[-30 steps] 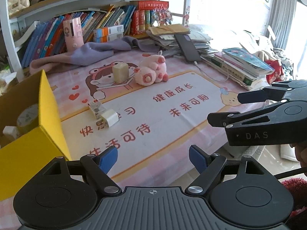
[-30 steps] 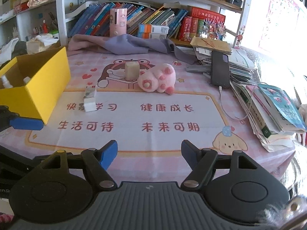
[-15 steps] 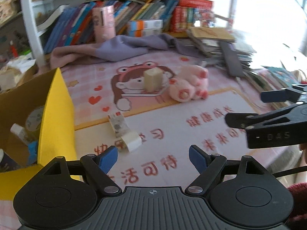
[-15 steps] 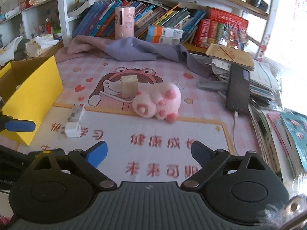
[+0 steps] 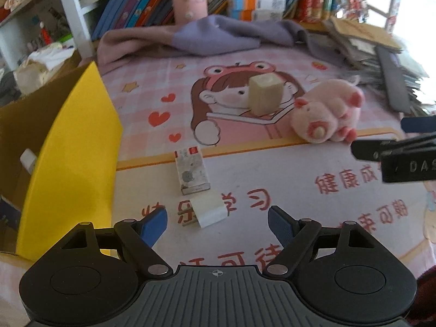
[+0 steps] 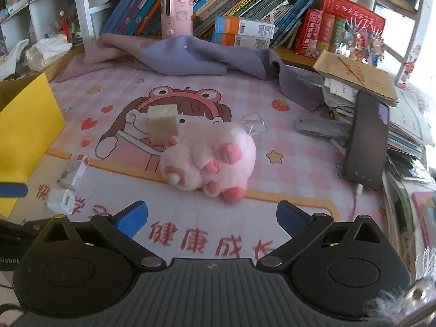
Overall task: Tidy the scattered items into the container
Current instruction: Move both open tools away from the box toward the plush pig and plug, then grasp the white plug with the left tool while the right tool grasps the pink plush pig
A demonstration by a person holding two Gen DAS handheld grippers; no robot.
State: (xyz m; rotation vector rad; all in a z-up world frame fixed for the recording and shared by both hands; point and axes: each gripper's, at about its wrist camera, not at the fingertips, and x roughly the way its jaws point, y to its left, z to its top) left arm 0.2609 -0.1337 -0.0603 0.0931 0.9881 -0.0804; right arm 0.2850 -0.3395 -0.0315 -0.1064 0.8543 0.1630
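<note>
A yellow cardboard box point(image 5: 68, 147) stands open at the left, with small items inside; it also shows in the right wrist view point(image 6: 24, 125). A white charger plug point(image 5: 208, 211) lies just ahead of my open, empty left gripper point(image 5: 218, 222). Behind it lies a small white packet point(image 5: 190, 170). A cream cube point(image 5: 265, 95) and a pink plush pig point(image 5: 327, 114) sit farther back. My right gripper point(image 6: 211, 214) is open and empty, just short of the plush pig point(image 6: 212, 160). The cube point(image 6: 162, 124), packet point(image 6: 75, 171) and plug point(image 6: 61, 200) lie to its left.
A purple cloth point(image 6: 190, 54) lies at the back before a bookshelf point(image 6: 245, 13). A black phone point(image 6: 368, 141) on a cable rests on stacked papers at the right. A pink cartoon mat point(image 6: 299, 169) covers the table.
Both grippers have moved forward and lower over the table. The plug now lies close before the left gripper, and the plush pig close before the right gripper. Both stay open.
</note>
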